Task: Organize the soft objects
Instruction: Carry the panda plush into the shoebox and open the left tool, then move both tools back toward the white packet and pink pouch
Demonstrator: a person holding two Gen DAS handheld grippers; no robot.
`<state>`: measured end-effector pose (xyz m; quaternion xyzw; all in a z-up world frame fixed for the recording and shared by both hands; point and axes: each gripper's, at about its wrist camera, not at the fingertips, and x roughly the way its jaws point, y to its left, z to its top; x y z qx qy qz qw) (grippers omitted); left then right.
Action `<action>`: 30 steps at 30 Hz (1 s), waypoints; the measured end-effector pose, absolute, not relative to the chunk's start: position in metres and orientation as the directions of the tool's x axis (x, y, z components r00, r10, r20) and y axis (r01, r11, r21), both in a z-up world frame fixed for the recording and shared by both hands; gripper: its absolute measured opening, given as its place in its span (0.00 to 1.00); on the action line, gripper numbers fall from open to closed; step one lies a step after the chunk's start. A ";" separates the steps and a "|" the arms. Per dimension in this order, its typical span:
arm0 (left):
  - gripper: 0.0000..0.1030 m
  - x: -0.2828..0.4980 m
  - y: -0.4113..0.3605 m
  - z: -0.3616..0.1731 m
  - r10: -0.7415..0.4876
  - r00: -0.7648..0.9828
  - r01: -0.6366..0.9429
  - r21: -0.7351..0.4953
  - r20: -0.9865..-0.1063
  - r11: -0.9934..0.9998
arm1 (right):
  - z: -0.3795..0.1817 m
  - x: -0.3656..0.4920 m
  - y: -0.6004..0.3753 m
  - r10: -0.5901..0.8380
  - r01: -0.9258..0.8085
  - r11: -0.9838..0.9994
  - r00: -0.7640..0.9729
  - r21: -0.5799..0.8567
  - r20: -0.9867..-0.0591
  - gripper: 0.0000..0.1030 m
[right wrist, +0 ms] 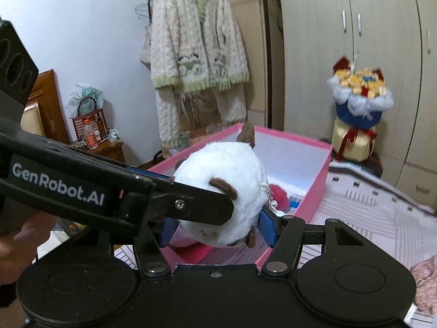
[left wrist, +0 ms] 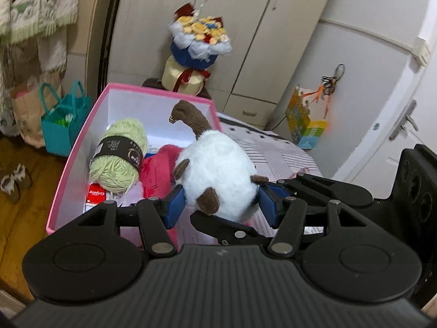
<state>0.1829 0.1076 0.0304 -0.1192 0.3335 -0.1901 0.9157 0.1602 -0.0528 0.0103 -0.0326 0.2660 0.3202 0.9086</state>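
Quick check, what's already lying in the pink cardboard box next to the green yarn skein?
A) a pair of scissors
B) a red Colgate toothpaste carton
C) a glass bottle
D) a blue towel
B: in the left wrist view a red Colgate toothpaste carton lies on the floor of the pink cardboard box, just below the pale green yarn skein.

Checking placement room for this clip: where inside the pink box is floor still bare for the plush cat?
Bare white floor lies along the far wall of the pink cardboard box, behind the green yarn ball. Crowded near end: yarn, red fluffy cloth, toothpaste carton. Both tongs grip the white plush cat.
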 end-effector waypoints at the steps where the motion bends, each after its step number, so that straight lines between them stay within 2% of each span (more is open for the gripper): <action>1: 0.55 0.188 0.109 0.026 -0.428 0.700 0.260 -0.354 -0.572 0.898 | 0.007 0.165 -0.051 0.564 -0.598 0.793 0.646 0.119 -0.514 0.65; 9: 0.56 0.203 0.120 0.007 -0.438 0.680 0.219 -0.407 -0.587 0.887 | -0.002 0.177 -0.043 0.525 -0.592 0.803 0.645 0.071 -0.555 0.69; 15: 0.59 0.184 0.124 0.014 -0.412 0.717 0.220 -0.378 -0.563 0.899 | 0.013 0.160 -0.064 0.549 -0.602 0.795 0.666 0.071 -0.504 0.72; 23: 0.60 0.154 0.121 0.037 -0.372 0.720 0.243 -0.289 -0.586 0.926 | 0.032 0.139 -0.108 0.569 -0.595 0.791 0.629 0.143 -0.529 0.72; 30: 0.62 0.123 0.104 0.056 -0.378 0.739 0.307 -0.222 -0.557 0.926 | 0.047 0.116 -0.160 0.529 -0.541 0.829 0.675 0.143 -0.514 0.72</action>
